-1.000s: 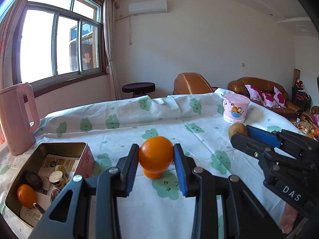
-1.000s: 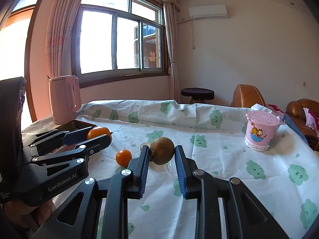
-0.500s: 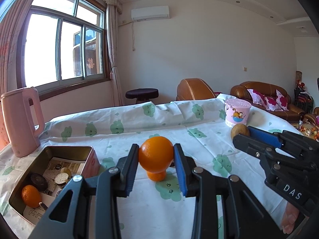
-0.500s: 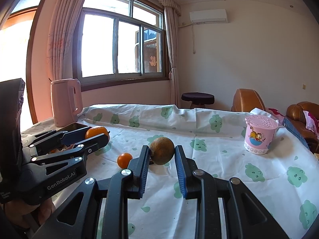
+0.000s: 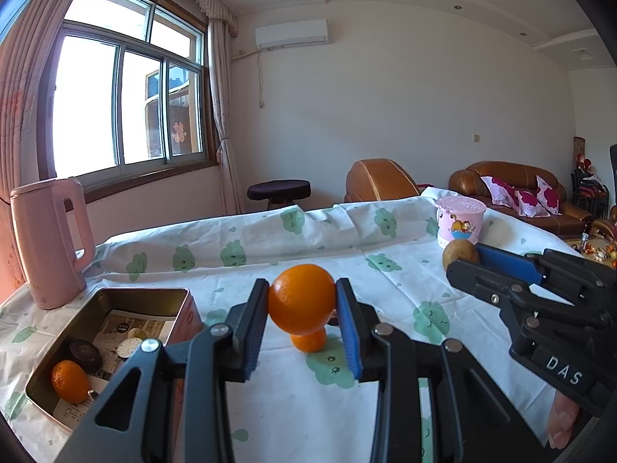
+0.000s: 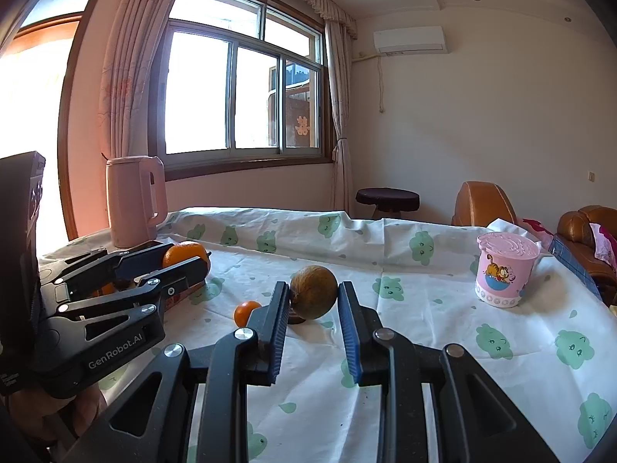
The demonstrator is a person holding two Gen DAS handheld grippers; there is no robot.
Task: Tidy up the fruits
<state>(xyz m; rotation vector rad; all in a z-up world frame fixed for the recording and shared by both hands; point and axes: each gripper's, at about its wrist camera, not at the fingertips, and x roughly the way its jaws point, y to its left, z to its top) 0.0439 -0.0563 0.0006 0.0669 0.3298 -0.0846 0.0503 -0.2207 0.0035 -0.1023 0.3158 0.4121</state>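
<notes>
Gripping an orange (image 5: 301,299) in my left gripper (image 5: 302,322) and a brown fruit (image 6: 314,297) (kiwi, perhaps) in my right gripper (image 6: 313,322), both clamped and aloft. Beyond, a small orange (image 5: 308,340) waits on the table (image 5: 385,270); one orange in the tin (image 5: 70,381) is done.

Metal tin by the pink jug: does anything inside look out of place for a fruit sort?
Yes. The tin holds one orange among non-fruit clutter: a dark round lid, pale round pieces and printed paper. Nothing is spilled or damaged.
</notes>
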